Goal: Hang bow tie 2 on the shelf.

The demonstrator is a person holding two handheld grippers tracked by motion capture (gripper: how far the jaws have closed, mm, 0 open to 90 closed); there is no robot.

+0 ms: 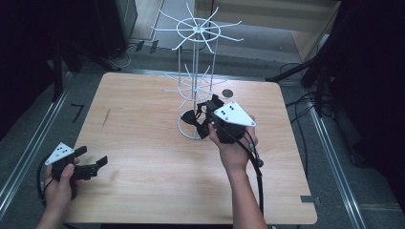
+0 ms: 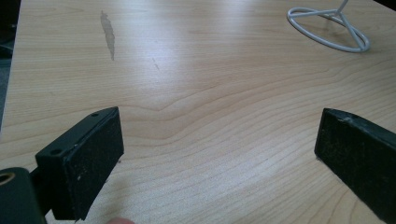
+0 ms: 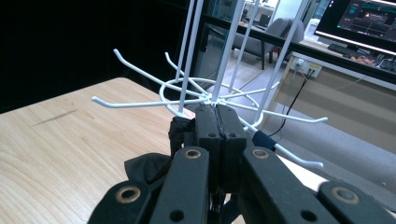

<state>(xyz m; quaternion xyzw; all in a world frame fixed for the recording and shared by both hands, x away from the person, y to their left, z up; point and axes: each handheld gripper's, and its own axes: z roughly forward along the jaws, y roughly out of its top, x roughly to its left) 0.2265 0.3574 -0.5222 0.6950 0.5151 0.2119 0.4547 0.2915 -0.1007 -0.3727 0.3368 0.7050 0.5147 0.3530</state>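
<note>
Right gripper (image 1: 208, 116) clamps a black cloth (image 3: 154, 165) beside the white wire rack (image 1: 196, 81); left gripper (image 1: 93, 160) gapes wide above the counter (image 1: 143, 143), near left.

Right gripper (image 1: 204, 116) holds dark cloth (image 1: 190, 117) against the white wire rack (image 1: 195, 71).

In front of me lies a pale wooden table (image 1: 143, 191) with rounded corners. A thin grey streak (image 1: 105, 117) marks its left half, and a small dark round disc (image 1: 228, 93) sits near its far edge. Grey floor (image 1: 28, 138) surrounds it, with an L-shaped black tape mark (image 1: 78, 110) at left and black cables (image 1: 298, 102) at right. Beyond the table, a lit monitor (image 3: 359, 21) and a grey office chair (image 3: 280, 30) stand.
</note>
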